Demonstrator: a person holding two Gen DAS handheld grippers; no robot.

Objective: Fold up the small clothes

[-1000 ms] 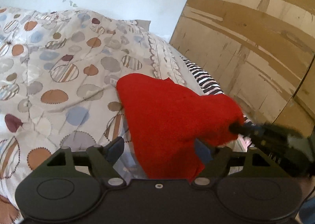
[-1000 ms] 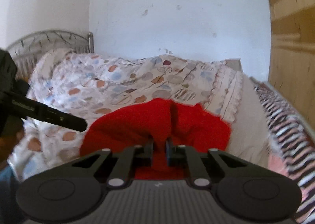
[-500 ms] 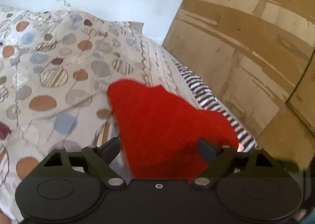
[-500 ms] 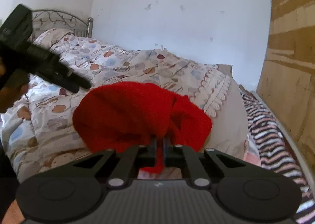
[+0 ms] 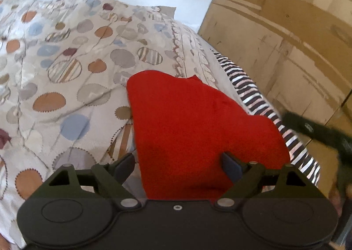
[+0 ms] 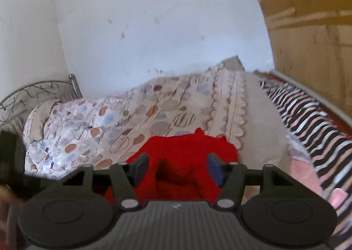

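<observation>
Both tongs are wide open and holding nothing: left tongs (image 5: 178, 164), right tongs (image 6: 177, 167). The red cloth (image 5: 198, 131) sits lumpy on the quilt (image 5: 66, 74) near the bed's right edge, so a careless regrab could bunch it or drag it off

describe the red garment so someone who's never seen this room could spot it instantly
Start at the bed with the polka-dot quilt running along the wooden wardrobe wall. On the quilt's near edge, beside the black-and-white striped blanket, lies the fuzzy red cloth garment, crumpled in a heap. It is the only solid, bright-red item; everything around it is patterned or pale.
</observation>
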